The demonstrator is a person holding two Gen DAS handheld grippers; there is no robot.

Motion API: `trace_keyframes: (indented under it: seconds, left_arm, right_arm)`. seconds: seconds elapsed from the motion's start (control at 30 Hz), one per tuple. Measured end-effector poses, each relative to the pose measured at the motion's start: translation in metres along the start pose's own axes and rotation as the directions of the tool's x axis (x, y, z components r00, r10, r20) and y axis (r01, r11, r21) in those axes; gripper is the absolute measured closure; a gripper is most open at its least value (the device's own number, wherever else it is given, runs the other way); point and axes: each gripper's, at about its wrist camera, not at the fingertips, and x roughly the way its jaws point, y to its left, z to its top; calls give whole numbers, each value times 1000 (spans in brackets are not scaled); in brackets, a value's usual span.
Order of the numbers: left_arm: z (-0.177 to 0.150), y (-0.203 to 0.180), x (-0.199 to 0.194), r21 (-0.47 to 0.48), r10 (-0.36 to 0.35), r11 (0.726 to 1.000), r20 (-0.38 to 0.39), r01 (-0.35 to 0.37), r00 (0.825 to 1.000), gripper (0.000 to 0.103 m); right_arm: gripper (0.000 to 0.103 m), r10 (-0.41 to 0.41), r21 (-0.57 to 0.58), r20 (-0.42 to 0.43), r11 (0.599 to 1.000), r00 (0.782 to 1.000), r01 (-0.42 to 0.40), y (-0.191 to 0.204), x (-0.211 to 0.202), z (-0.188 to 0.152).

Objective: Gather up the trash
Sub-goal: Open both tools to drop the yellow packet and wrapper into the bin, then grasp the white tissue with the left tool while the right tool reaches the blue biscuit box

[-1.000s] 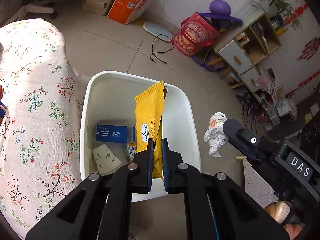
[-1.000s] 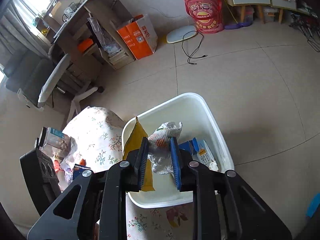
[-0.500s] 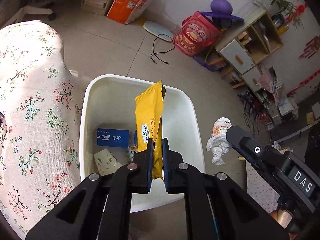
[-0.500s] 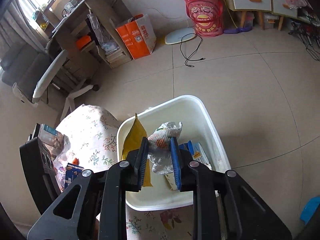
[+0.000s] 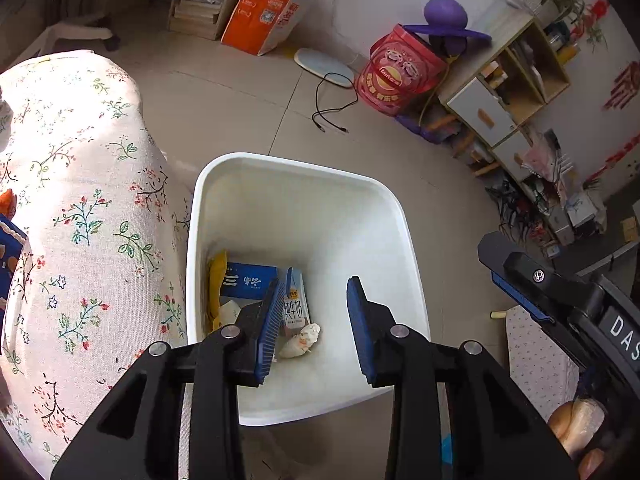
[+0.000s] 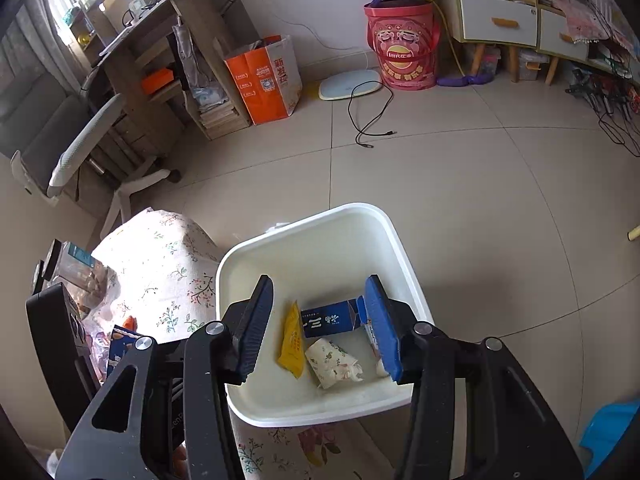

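A white bin [image 5: 296, 164] stands on the floor beside the cloth-covered table. My left gripper [image 5: 315, 286] hangs over it, jaws opening, with nothing between them. The yellow snack wrapper [image 5: 216, 284] lies inside against the bin's left wall, beside a blue box [image 5: 250, 280], a milk carton [image 5: 297, 308] and a crumpled white wrapper [image 5: 301, 343]. My right gripper [image 6: 319, 282] also hangs over the bin [image 6: 320, 220], jaws opening and empty. Below it lie the yellow wrapper [image 6: 292, 340], the blue box [image 6: 328, 320] and a flowered paper cup [image 6: 332, 362].
A floral tablecloth [image 5: 80, 220] borders the bin on the left, with more packets [image 6: 88, 280] on it. Farther off on the tiled floor are an orange bag [image 6: 264, 76], a red bucket [image 6: 404, 48], a black cable [image 6: 372, 120] and an office chair [image 6: 100, 152].
Both grippers have opened. The yellow wrapper has dropped from the left one and the crumpled white wrapper from the right one, both into the bin.
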Motion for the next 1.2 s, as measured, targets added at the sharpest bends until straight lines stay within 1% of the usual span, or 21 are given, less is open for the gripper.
trace_keyframes:
  seconds: [0.1,0.2,0.27,0.33,0.4,0.5,0.57,0.67,0.73,0.8,0.83,0.9,0.93,0.97,1.0,1.03,1.1,1.13,1.2]
  left_arm:
    - [-2,4,-7,5,24,1000,-2,-24,1000,70]
    - [-3,5,-20,19,72,997,15,-72,997,70]
    - [-6,10,-29,21,122,992,27,-123,992,70]
    - [-10,19,-40,12,162,987,35,-162,986,70]
    - [-13,29,-50,6,205,979,27,-205,978,70]
    - [-20,46,-74,-9,250,968,38,-250,968,70]
    - [-24,60,-91,-20,294,956,42,-294,955,69]
    - [-25,84,-119,-18,362,932,56,-362,930,68]
    - [-26,103,-139,-24,402,915,65,-402,913,66]
    - [-28,124,-159,-31,435,900,72,-434,898,57]
    - [-30,133,-167,-28,455,890,73,-454,887,55]
    - [-34,153,-177,-17,503,864,64,-503,862,47]
    - [-36,163,-179,-8,524,852,49,-524,850,47]
    - [-37,173,-179,3,536,844,29,-536,844,47]
    - [-40,181,-179,17,542,840,7,-542,841,46]
    - [-43,189,-178,33,540,841,-9,-540,841,46]
    - [-50,201,-177,42,537,843,-20,-536,844,46]
    - [-52,207,-176,34,531,847,-23,-531,847,46]
    - [-54,215,-172,22,509,861,-32,-508,860,46]
  right_arm:
    - [57,-2,-6,3,1000,1000,2,2,-1,0]
    - [53,-10,-8,8,1000,1000,10,3,-2,0]
    - [48,-17,-10,5,1000,1000,17,4,-1,-1]
    - [45,-27,-19,4,999,1000,27,6,0,-2]
    - [42,-35,-36,1,999,999,35,10,0,-2]
    - [39,-43,-63,-1,997,999,42,17,1,-4]
    - [37,-44,-78,-2,996,999,44,22,1,-5]
    - [35,-45,-97,-5,994,999,45,31,2,-8]
    - [34,-43,-123,-12,992,999,41,39,2,-10]
    - [32,-44,-149,-15,988,999,42,49,2,-13]
    - [31,-41,-159,-17,987,999,38,54,2,-14]
    - [29,-13,-181,-30,984,999,7,67,3,-18]
    - [28,8,-195,-39,981,999,-16,74,3,-20]
    - [27,26,-214,-50,976,998,-36,83,4,-22]
    - [26,35,-235,-59,971,998,-48,91,5,-25]
    - [25,35,-256,-64,965,997,-51,99,6,-28]
    - [23,33,-295,-74,954,997,-53,116,9,-34]
    - [22,33,-309,-83,949,996,-58,124,11,-36]
    - [21,58,-338,-116,936,992,-94,139,15,-42]
